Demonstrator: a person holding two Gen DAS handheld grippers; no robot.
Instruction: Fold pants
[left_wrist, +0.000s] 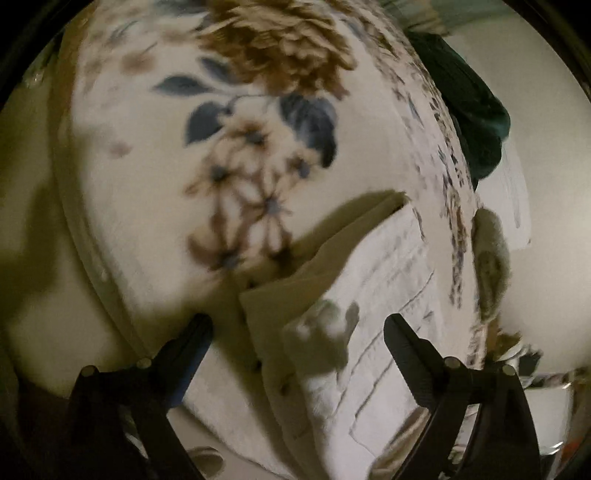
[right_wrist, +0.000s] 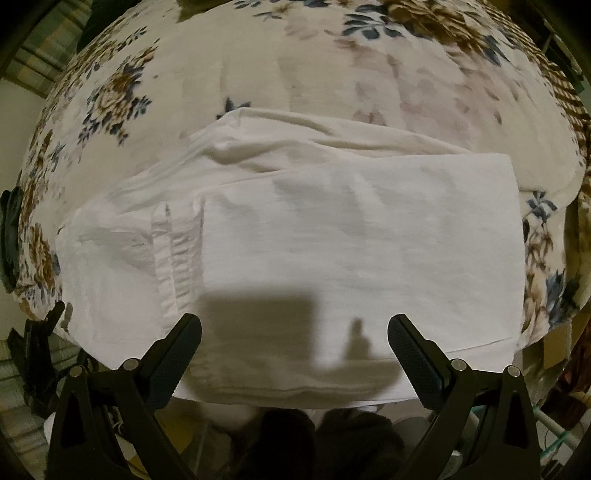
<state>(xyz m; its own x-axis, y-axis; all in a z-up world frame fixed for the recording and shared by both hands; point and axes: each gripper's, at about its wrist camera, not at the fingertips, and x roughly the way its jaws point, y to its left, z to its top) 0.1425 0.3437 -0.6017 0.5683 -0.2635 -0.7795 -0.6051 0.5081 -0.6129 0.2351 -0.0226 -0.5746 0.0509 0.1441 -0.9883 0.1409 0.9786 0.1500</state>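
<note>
White pants (right_wrist: 332, 240) lie folded flat on a floral blanket (right_wrist: 258, 74), with the elastic waistband (right_wrist: 177, 254) showing at the left. My right gripper (right_wrist: 295, 328) is open and empty, hovering over the near edge of the pants. In the left wrist view the pants (left_wrist: 373, 295) appear from their end, with a folded corner lifted off the blanket (left_wrist: 147, 166). My left gripper (left_wrist: 297, 325) is open and empty just above that end. In the right wrist view the left gripper (right_wrist: 40, 354) shows at the far left edge.
A dark green cloth (left_wrist: 472, 107) lies beyond the blanket's far edge, also seen at the left in the right wrist view (right_wrist: 9, 236). The blanket edge (left_wrist: 85, 258) drops to a pale floor. A person's dark legs (right_wrist: 314, 443) are below the bed edge.
</note>
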